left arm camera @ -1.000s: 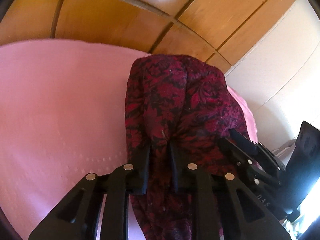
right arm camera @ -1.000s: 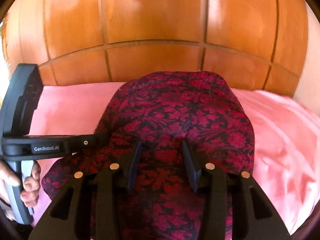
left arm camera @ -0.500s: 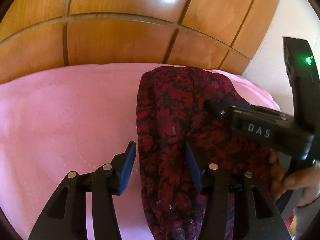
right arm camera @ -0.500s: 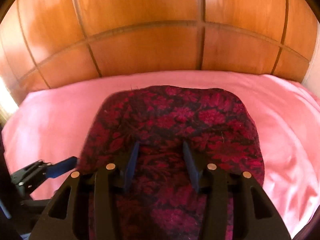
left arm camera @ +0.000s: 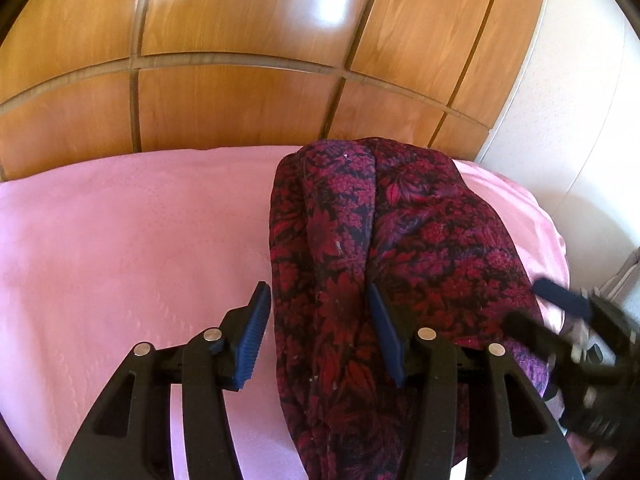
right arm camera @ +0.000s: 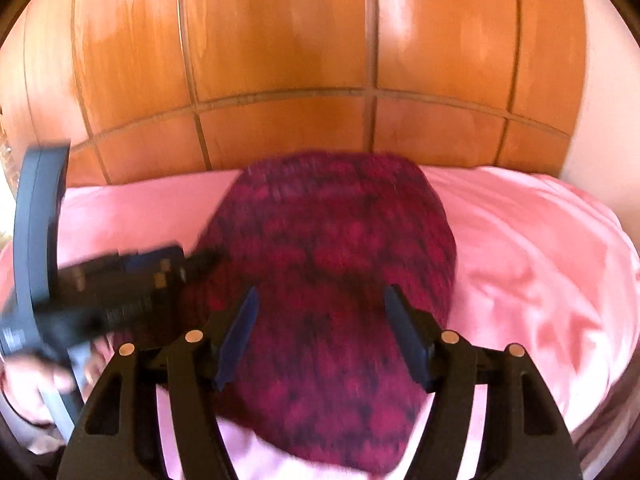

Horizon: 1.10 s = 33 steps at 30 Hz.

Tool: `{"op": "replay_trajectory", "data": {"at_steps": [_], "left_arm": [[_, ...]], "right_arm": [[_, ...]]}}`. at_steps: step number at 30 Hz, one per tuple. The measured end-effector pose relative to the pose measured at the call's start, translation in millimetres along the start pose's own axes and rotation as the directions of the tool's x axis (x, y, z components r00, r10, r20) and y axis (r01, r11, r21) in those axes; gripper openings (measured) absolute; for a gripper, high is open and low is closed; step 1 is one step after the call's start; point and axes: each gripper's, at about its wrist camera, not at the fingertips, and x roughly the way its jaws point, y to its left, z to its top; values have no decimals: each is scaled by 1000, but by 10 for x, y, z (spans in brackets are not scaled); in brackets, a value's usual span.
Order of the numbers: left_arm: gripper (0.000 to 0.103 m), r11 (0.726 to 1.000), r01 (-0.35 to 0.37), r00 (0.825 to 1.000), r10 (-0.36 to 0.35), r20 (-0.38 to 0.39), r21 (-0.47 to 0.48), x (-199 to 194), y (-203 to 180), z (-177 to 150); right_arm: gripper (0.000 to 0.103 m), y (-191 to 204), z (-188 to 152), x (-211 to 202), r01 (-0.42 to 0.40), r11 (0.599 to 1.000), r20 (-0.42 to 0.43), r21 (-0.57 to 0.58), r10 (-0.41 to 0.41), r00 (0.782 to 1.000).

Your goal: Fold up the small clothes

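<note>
- Biggest thing I see is the wooden panelling (left arm camera: 240, 100), filling my upper field from nine o'clock round to two o'clock in both wrist views, with pale grooves dividing it into panels.
- Below it the pink sheet (left arm camera: 120, 260) spreads across the lower half; in my right wrist view it shows rumpled folds toward three o'clock (right arm camera: 540, 260).
- The dark red floral garment (left arm camera: 400, 248) lies on the sheet as a folded bundle, its far end toward twelve o'clock reaching the edge under the panelling. In my right wrist view it sits dead centre (right arm camera: 332, 280), motion-blurred.
- A plain pale wall (left arm camera: 580, 140) stands at two to three o'clock in my left view.
- My left gripper (left arm camera: 318, 336) has its jaws apart. They have just been opening, though they have held that width for the last moment. The garment's left edge runs up between them; the left pad hangs over the sheet clear of the cloth, while the right pad lies against a fold.
- My right gripper (right arm camera: 322, 336) has its jaws wide apart, having just been opening further. The garment lies between and beneath them; neither pad presses it.
- A hand (right arm camera: 28, 388) grips the left tool's handle at eight o'clock in my right view.
</note>
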Motion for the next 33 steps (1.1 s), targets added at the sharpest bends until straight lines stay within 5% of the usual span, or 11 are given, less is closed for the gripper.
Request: {"op": "replay_trajectory", "data": {"at_steps": [11,13,18,33], "left_arm": [[50,1000,-26,999,26,20,5,-40,-76,-28],[60,999,-32,999,32,35,10,-104,-95,-43],[62,999,-29,998,27,62,18,-272,-127,-76],[95,998,-68,993,66,100,12,-751,-24,-517]], "right_arm": [[71,39,-132,52,23,998,12,65,-24,1000],[71,45,-130,14,26,997,16,76,-27,1000],[74,95,-128,-152,39,992,48,119,-45,998],[100,323,-526,-604,242,940,17,242,-253,967]]}}
